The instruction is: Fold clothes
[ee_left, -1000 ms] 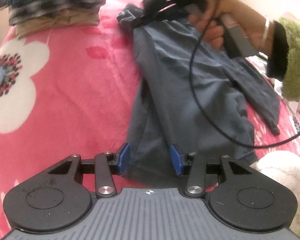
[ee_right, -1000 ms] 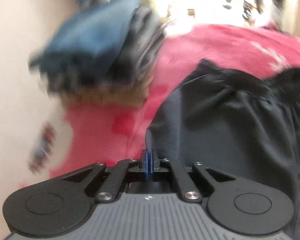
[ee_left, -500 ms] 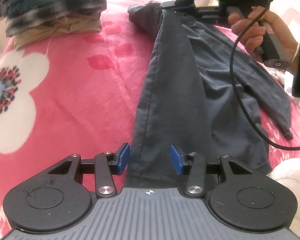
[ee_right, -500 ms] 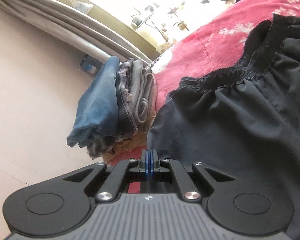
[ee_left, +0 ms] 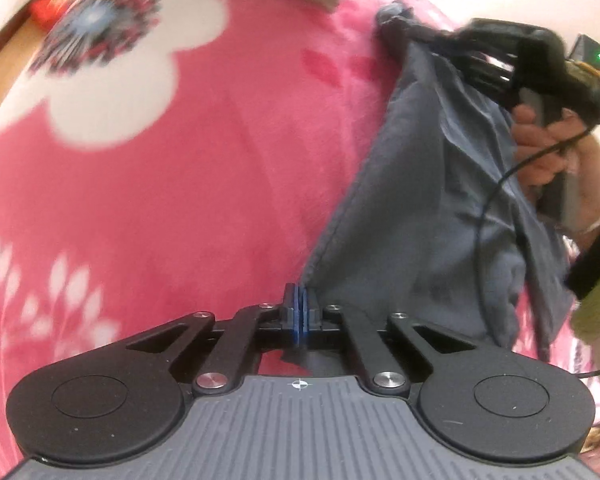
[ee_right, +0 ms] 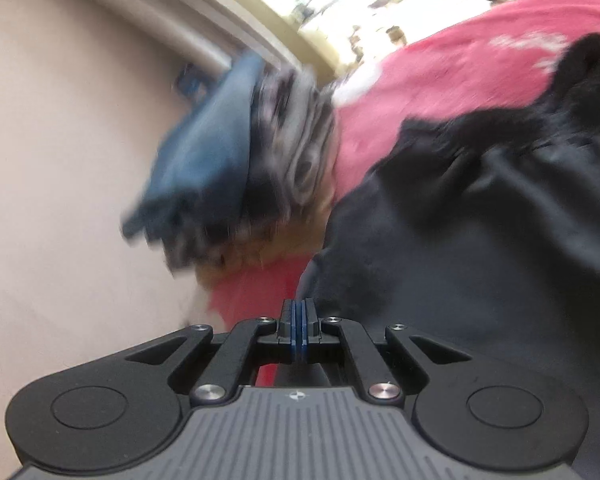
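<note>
In the left wrist view, the left gripper [ee_left: 300,312] is sitting at 6 o'clock with its 2 blue pads pressed together on the near hem of the dark grey trousers [ee_left: 432,208]. Its jaws have just been closing, and the cloth is caught between them. From that pinch the trousers are running up toward 1 o'clock across the pink flowered blanket [ee_left: 204,184]. At 2 o'clock a hand [ee_left: 556,160] is holding the right gripper [ee_left: 440,44], whose fingers are meeting the waist end of the trousers.

In the right wrist view, that gripper's pads [ee_right: 299,332] are lying almost together at 6 o'clock, with the edge of the dark cloth passing between them, so it is pinching the trousers too. Farther off, at 10 o'clock, a stack of folded clothes [ee_right: 236,160] is resting on the blanket, blurred.
</note>
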A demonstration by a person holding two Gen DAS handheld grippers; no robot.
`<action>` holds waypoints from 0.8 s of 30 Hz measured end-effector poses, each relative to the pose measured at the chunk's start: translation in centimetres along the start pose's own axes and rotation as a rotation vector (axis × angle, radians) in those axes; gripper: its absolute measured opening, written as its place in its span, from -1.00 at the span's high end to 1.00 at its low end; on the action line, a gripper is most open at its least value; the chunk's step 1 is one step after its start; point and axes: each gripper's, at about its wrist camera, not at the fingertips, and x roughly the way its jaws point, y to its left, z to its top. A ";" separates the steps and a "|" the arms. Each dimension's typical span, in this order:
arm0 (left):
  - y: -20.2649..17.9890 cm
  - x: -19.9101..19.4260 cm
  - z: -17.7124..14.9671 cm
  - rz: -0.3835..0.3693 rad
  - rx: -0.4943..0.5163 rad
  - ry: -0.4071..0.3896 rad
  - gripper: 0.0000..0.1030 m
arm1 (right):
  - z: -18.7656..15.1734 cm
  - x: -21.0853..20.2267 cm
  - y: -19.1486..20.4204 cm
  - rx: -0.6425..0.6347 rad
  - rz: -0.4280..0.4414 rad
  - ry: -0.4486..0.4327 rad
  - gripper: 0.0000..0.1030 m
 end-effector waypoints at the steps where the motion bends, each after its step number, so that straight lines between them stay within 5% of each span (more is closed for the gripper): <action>1: 0.3 0.0 -0.3 0.003 -0.026 0.019 1.00 | -0.4 1.3 0.6 -0.043 -0.030 0.035 0.76; 4: 1.1 0.7 -0.8 0.012 -0.087 0.054 1.00 | -1.2 3.8 2.4 -0.179 -0.135 0.116 0.65; 7: 1.6 1.2 -0.8 0.003 -0.135 0.073 1.00 | -0.7 1.8 3.5 -0.241 -0.134 0.045 0.65; 12: 1.4 1.6 -0.7 0.023 -0.115 0.093 0.96 | 2.6 0.2 0.9 -0.174 -0.181 -0.004 0.65; 18: -0.1 2.3 -0.7 0.086 -0.007 0.095 0.90 | 5.8 4.8 -4.5 -0.023 -0.320 0.004 0.72; 24: 0.3 2.5 -0.6 0.053 -0.036 0.108 0.90 | 7.2 -4.5 -6.6 0.114 -0.238 -0.092 0.63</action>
